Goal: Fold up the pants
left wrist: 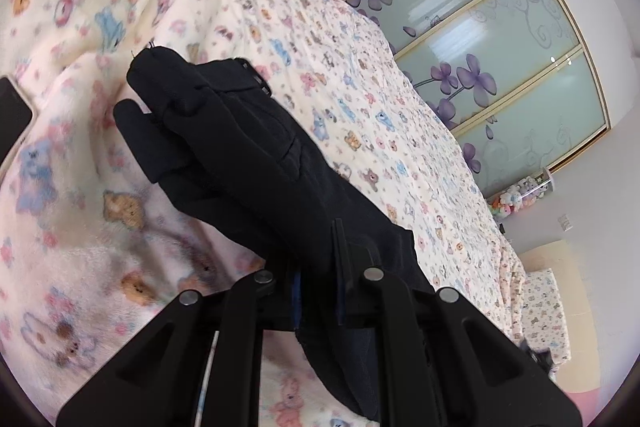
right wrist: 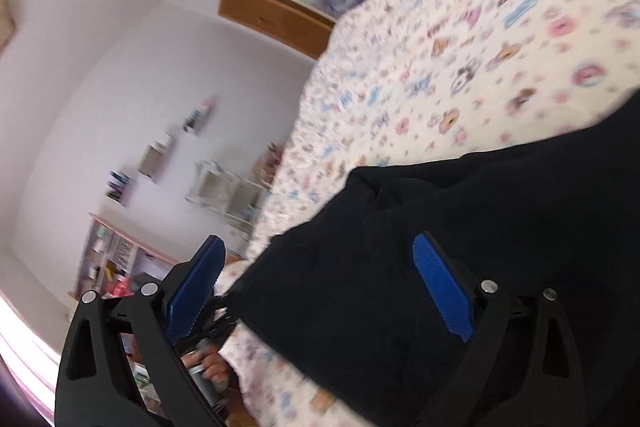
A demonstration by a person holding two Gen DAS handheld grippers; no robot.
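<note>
Where the left wrist view looks along its fingers, the left gripper (left wrist: 316,291) is clamped on the black pants (left wrist: 256,163), which stretch away above the bed (left wrist: 400,99). In the right wrist view, the right gripper (right wrist: 320,287) gapes wide, blue pads (right wrist: 442,289) apart, pants lying beneath them.

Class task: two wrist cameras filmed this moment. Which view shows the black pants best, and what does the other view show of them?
The left wrist view: the black pants stretch sharp and long across the bed, clamped in the shut left claw. The right wrist view is blurred and shows only a dark mass of the pants beyond the open right claw.
</note>
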